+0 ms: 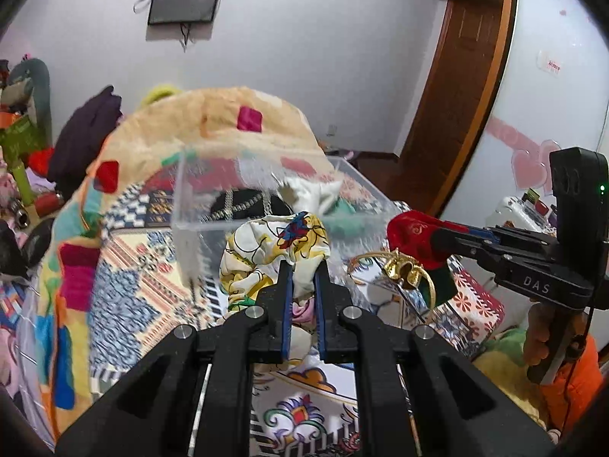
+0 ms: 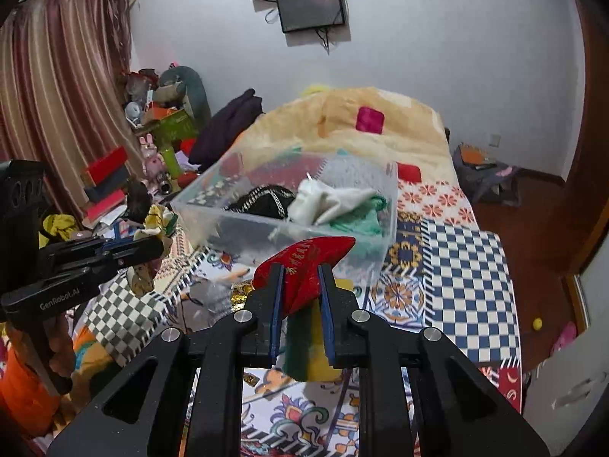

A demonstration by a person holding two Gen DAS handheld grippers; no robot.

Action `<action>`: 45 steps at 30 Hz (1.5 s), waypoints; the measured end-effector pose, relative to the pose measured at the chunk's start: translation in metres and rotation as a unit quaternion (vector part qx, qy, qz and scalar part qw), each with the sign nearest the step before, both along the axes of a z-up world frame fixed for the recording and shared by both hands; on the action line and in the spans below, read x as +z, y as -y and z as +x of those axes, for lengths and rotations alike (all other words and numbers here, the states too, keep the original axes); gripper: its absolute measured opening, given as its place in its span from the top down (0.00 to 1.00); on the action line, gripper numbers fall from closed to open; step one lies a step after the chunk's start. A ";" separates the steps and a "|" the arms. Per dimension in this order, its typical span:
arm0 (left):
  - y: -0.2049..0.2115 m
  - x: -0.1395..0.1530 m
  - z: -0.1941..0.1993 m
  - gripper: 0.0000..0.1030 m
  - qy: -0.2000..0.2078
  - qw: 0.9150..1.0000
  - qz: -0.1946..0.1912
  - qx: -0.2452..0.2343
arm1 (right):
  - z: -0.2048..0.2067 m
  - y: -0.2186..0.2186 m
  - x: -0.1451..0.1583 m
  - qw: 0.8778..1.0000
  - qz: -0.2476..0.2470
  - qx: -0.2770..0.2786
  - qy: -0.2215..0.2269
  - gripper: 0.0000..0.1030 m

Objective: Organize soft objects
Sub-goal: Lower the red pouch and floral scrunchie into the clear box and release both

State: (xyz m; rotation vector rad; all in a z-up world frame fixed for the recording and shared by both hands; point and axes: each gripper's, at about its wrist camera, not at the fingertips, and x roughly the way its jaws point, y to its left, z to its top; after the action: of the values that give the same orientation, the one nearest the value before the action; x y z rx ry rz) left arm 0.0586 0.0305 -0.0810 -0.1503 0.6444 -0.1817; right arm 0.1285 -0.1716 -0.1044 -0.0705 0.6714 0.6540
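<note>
While three cloths are already lying in the clear box (image 2: 388, 190) on the bed, the left gripper (image 1: 303, 266) is clamping a printed cloth (image 1: 266, 243) and the right gripper (image 2: 300, 270) is clamping a red pouch (image 2: 304, 262), both not yet inside.
</note>
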 end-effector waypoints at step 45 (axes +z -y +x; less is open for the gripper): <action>-0.025 0.060 0.072 0.91 0.071 0.997 0.035 0.004 | 0.054 -0.025 0.063 0.994 0.054 -0.030 0.086 0.86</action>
State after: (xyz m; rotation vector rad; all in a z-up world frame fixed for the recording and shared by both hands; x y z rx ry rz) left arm 0.1308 0.0551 -0.0211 -0.0718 0.5083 -0.1609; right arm 0.1822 -0.1467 -0.0419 -0.0072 0.4700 0.6182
